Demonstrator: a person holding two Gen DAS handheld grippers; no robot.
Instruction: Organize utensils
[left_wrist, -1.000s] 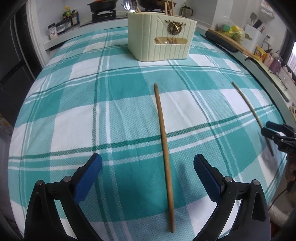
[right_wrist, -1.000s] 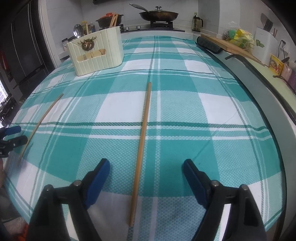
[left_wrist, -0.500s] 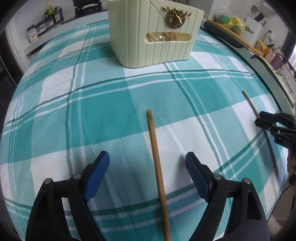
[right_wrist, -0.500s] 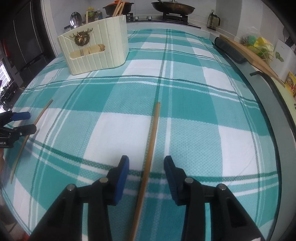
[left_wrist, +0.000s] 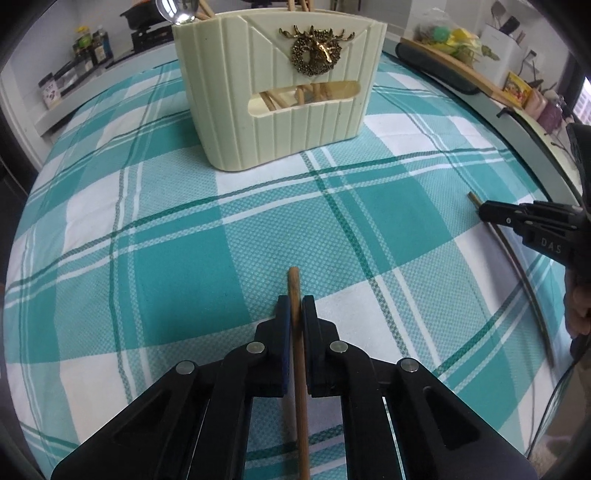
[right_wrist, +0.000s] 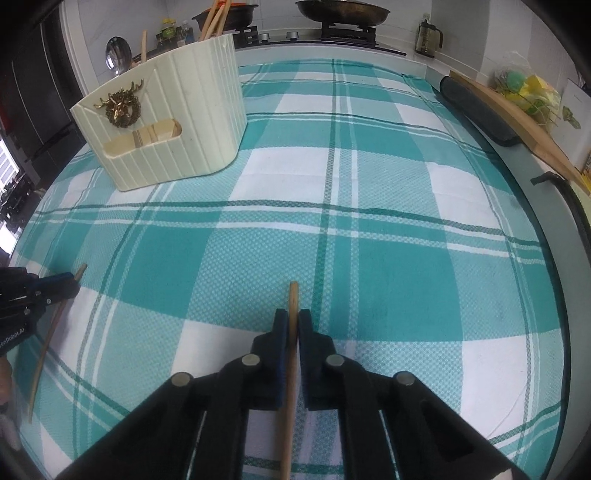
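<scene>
Left wrist: chopstick (left_wrist: 294, 288) clamped between hand-held gripper (left_wrist: 294, 310) pads.

Two wooden chopsticks (left_wrist: 295, 291) (left_wrist: 517, 266) on one checked tablecloth (left_wrist: 184, 258) — one cream utensil holder (left_wrist: 284, 110), two grippers (left_wrist: 295, 306) (right_wrist: 293, 321).

White tiled wall (right_wrist: 461, 22) behind a gas stove (right_wrist: 343, 35); teal plaid tablecloth (right_wrist: 369, 184); daylight.

Both wrist views look steeply down, close over the tablecloth (left_wrist: 184, 266), sharing the holder (right_wrist: 166, 122)
</scene>
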